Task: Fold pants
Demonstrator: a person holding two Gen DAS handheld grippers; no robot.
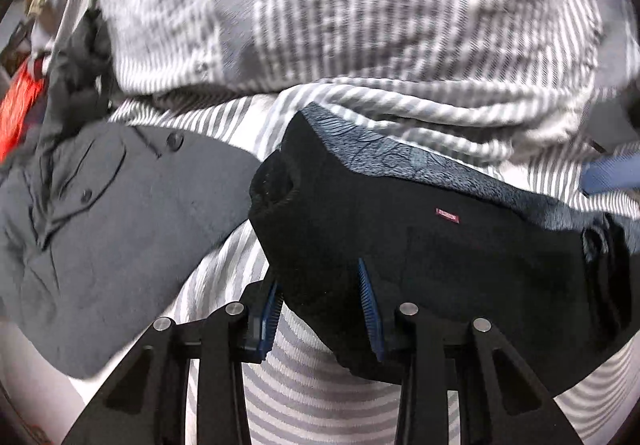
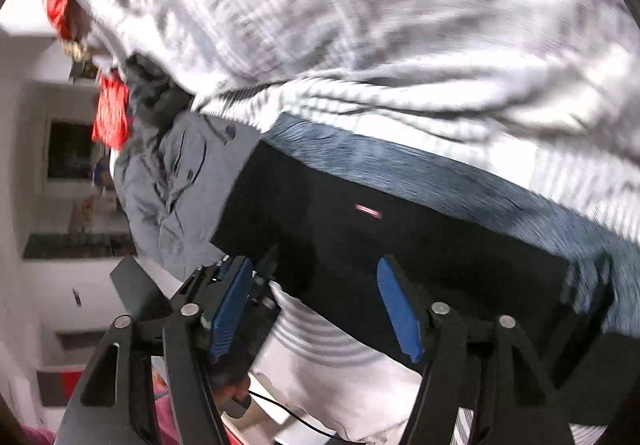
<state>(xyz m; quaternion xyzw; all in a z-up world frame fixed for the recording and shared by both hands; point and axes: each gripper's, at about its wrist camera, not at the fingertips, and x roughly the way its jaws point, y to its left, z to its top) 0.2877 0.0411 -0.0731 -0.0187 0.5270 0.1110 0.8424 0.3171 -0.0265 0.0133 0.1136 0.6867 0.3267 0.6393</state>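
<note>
The dark pants [image 1: 420, 245] lie folded on a grey-and-white striped bed cover [image 1: 296, 385], with a small red label on top and a blue-grey textured band along their far edge. My left gripper [image 1: 322, 309] is open, its blue pads astride the pants' near left edge. In the right wrist view the same pants [image 2: 400, 245] fill the middle. My right gripper [image 2: 320, 309] is open too, its pads at the pants' near edge. The left gripper's black frame [image 2: 240, 285] shows just left of the right one.
A grey buttoned shirt [image 1: 112, 229] lies left of the pants, also seen in the right wrist view [image 2: 176, 189]. A bunched striped duvet [image 1: 360, 13] rises behind. Red packaging [image 1: 20, 101] sits at far left. White shelving [image 2: 60, 149] stands beyond the bed.
</note>
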